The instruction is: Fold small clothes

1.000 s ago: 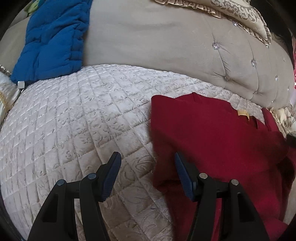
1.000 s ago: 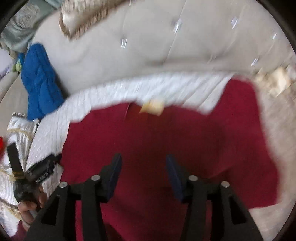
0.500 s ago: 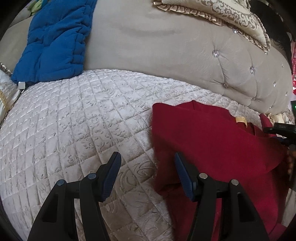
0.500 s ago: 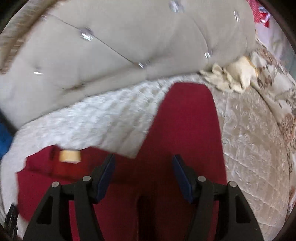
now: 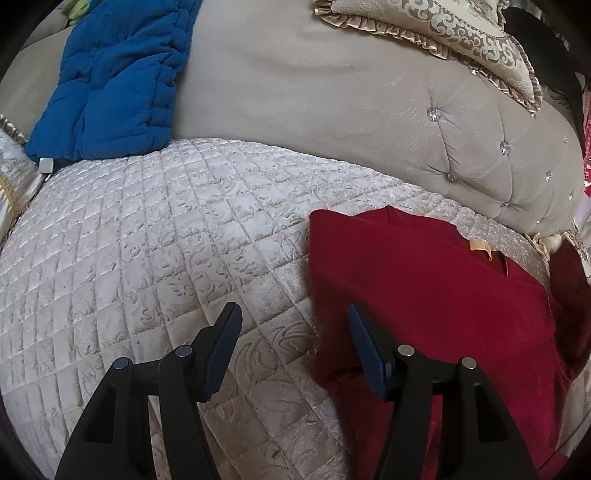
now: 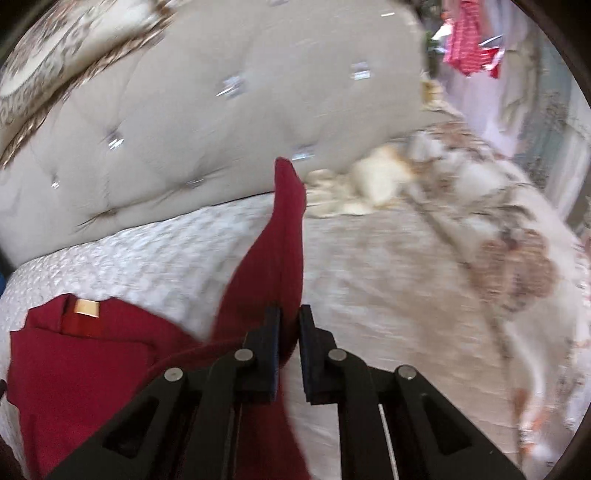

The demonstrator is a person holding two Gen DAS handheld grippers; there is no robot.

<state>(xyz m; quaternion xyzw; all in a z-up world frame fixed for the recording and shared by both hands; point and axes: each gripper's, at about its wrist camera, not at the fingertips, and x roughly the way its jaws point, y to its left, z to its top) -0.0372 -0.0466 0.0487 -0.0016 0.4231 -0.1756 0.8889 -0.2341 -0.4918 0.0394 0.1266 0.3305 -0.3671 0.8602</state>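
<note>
A dark red garment (image 5: pixel 424 288) with a tan neck label lies on the quilted cream bedspread (image 5: pixel 147 251), its left side folded in. My left gripper (image 5: pixel 291 332) is open and empty, hovering just above the garment's left edge. In the right wrist view the same garment (image 6: pixel 92 362) lies at the lower left and its red sleeve (image 6: pixel 273 258) stretches away toward the headboard. My right gripper (image 6: pixel 288 328) has its jaws nearly closed on the edge of that sleeve.
A beige tufted headboard (image 5: pixel 369 122) runs behind the bed. A blue padded jacket (image 5: pixel 118 74) leans at the left, a patterned frilled pillow (image 5: pixel 443 33) sits on top. A floral cover and a crumpled cream cloth (image 6: pixel 373 184) lie to the right.
My right gripper swung right along the sleeve and closed on it. My left gripper stayed almost still and open over the garment's left edge.
</note>
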